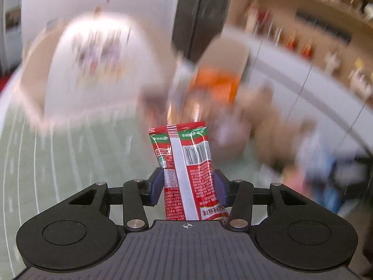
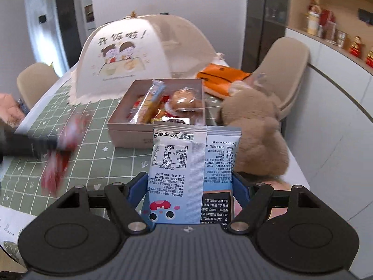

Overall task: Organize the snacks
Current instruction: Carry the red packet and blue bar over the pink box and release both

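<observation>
My left gripper (image 1: 189,182) is shut on a red snack packet (image 1: 186,163) with a barcode, held upright above the green checked tablecloth; the background in that view is blurred. From the right wrist view the left gripper (image 2: 58,144) shows as a blur with the red packet (image 2: 60,154) at the left. My right gripper (image 2: 191,186) is shut on a pale blue snack packet (image 2: 179,168) with a cartoon face, held just in front of an open cardboard box (image 2: 130,128) that holds several wrapped snacks (image 2: 184,100).
A white domed food cover (image 2: 139,56) stands behind the box. A brown plush bear (image 2: 256,128) sits right of the box, an orange bag (image 2: 221,74) behind it. Beige chairs (image 2: 286,63) stand at the table's far sides; shelves line the right wall.
</observation>
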`<action>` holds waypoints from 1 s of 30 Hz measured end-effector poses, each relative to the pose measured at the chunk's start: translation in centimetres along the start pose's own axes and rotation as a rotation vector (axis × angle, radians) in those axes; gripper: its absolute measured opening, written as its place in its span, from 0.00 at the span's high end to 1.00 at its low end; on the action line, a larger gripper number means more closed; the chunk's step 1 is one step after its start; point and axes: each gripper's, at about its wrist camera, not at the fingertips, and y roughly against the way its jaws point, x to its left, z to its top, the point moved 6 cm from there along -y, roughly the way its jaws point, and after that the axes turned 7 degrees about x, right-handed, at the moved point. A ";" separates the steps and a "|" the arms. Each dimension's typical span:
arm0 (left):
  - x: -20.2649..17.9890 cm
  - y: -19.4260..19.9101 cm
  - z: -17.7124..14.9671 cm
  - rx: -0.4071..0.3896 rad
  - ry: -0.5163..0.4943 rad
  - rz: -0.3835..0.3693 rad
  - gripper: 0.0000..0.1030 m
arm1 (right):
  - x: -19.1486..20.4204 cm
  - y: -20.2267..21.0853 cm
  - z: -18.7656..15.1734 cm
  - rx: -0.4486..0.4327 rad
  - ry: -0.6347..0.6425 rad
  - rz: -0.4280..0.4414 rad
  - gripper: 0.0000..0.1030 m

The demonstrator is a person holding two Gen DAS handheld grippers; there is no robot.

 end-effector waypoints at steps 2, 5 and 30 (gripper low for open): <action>-0.8 0.1 4.5 -0.103 -0.005 -0.007 0.47 | -0.2 0.2 0.2 -0.003 -0.019 0.007 0.26; -1.0 -3.5 9.3 -0.124 0.012 -0.064 0.45 | 0.1 0.3 0.9 -0.008 -0.020 0.023 0.25; 6.8 -1.6 -3.5 0.006 0.396 -0.083 0.48 | 5.5 -12.7 18.2 0.023 0.076 0.023 0.13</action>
